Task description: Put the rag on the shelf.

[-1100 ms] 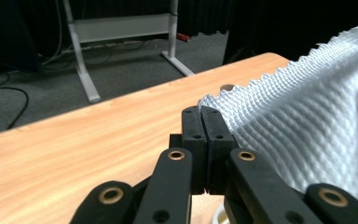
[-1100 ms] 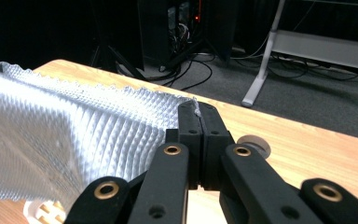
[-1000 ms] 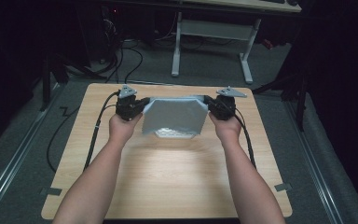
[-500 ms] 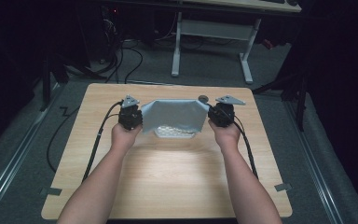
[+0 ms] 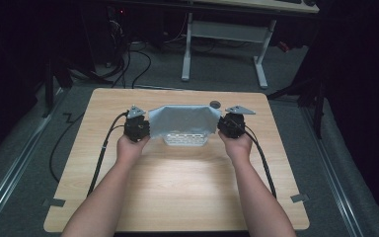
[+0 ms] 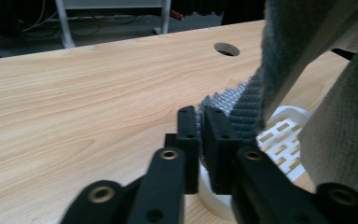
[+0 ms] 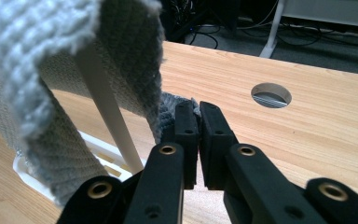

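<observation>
- A grey cloth (image 5: 180, 120) is stretched between the two hand-held grippers at the far half of the table (image 5: 177, 192), hanging over a white slotted basket (image 5: 185, 140) that stands on the wood beneath it.
- In the left gripper view the cloth (image 6: 307, 74) drapes over the basket's rim (image 6: 284, 135), and its corner sits between the black jaws.
- The left hand-held gripper (image 5: 137, 129) pinches that left corner; its jaws have just been easing apart a little, with the cloth caught between them.
- The right hand-held gripper (image 5: 232, 124) pinches the right corner; in the right gripper view a tuft of cloth (image 7: 172, 109) shows between its jaws (image 7: 196, 121), which have likewise just been loosening slightly.
- Both hands grip from behind, knuckles up, with the left hand (image 5: 130, 148) and right hand (image 5: 238, 146) level with each other.
- The forearms run in from the near edge, angled slightly inward, wrists straight.
- A round hole (image 5: 215, 103) lies in the table just beyond the cloth's right end.
</observation>
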A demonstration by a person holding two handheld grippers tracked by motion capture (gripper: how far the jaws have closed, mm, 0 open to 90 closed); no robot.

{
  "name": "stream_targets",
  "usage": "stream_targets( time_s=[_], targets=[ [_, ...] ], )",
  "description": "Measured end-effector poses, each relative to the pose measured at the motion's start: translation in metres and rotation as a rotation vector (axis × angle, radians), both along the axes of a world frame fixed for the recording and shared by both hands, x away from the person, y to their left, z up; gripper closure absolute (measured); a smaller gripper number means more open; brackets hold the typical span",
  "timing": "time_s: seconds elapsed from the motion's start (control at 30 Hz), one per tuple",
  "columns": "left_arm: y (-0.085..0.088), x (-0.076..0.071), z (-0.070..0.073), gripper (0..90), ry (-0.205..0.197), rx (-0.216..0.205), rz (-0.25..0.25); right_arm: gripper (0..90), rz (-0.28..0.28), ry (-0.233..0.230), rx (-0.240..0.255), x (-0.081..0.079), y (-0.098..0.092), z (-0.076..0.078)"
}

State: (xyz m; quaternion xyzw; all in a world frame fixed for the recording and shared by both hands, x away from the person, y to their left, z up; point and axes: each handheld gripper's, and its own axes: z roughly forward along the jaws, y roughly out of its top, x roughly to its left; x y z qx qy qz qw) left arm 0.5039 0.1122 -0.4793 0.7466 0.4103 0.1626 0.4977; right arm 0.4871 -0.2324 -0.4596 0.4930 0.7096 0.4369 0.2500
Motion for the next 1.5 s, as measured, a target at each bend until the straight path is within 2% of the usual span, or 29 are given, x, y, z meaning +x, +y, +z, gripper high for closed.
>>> stream_targets(
  time_s=[0.03,0.2,0.33,0.5,0.57,0.77,0.83,0.9,0.97,1.03,1.1,1.17,1.23,1.3,1.33,1.4,1.47,1.5],
  targets=[
    [0.001,0.000,0.001,76.6,0.000,0.000,0.005,83.6,-0.001,0.002,0.002,0.000,0.000,0.000],
    [0.012,-0.002,0.003,61.9,-0.012,-0.004,0.049,68.7,-0.011,0.004,-0.001,-0.002,-0.001,0.001],
    [0.023,-0.006,0.006,55.8,-0.023,-0.007,0.076,61.6,-0.029,-0.013,0.003,-0.007,-0.008,0.001],
    [0.036,-0.012,0.008,53.6,-0.031,-0.027,0.089,56.6,-0.045,0.001,-0.011,-0.012,-0.019,0.001],
    [0.041,-0.016,0.007,52.8,-0.034,-0.019,0.093,56.5,-0.051,-0.027,-0.004,-0.016,-0.024,0.001],
    [0.052,-0.028,-0.001,52.0,-0.028,-0.008,0.106,53.6,-0.061,-0.009,-0.031,-0.027,-0.035,0.001],
    [0.056,-0.033,-0.003,51.2,-0.024,-0.005,0.105,53.5,-0.060,-0.041,-0.035,-0.034,-0.037,0.001],
    [0.059,-0.039,-0.005,50.1,-0.026,-0.003,0.106,51.8,-0.057,-0.031,-0.044,-0.039,-0.039,0.003],
    [0.062,-0.049,-0.008,49.3,-0.023,0.002,0.101,50.6,-0.047,-0.036,-0.058,-0.047,-0.039,0.004],
    [0.065,-0.056,-0.009,48.0,-0.016,0.013,0.093,50.4,-0.032,-0.070,-0.047,-0.058,-0.041,0.004],
    [0.068,-0.068,-0.012,46.4,-0.015,0.022,0.090,48.4,-0.027,-0.081,-0.044,-0.068,-0.042,0.003],
    [0.072,-0.082,-0.015,45.4,-0.003,0.034,0.084,42.9,-0.018,-0.057,-0.068,-0.077,-0.043,0.002],
    [0.076,-0.097,-0.017,44.1,0.004,0.052,0.077,40.8,-0.001,-0.072,-0.057,-0.094,-0.045,-0.003],
    [0.082,-0.117,-0.020,43.7,0.014,0.057,0.072,38.3,0.004,-0.057,-0.067,-0.108,-0.046,-0.008],
    [0.083,-0.126,-0.021,43.6,0.035,0.067,0.061,38.1,0.012,-0.059,-0.082,-0.118,-0.047,-0.012],
    [0.086,-0.146,-0.025,42.1,0.063,0.106,0.034,36.6,0.019,-0.046,-0.072,-0.138,-0.050,-0.020],
    [0.088,-0.168,-0.031,41.1,0.050,0.142,0.017,35.5,0.026,-0.029,-0.059,-0.158,-0.053,-0.028],
    [0.091,-0.182,-0.038,41.0,0.014,0.158,0.024,35.5,0.027,-0.034,-0.058,-0.169,-0.055,-0.032]
  ],
)
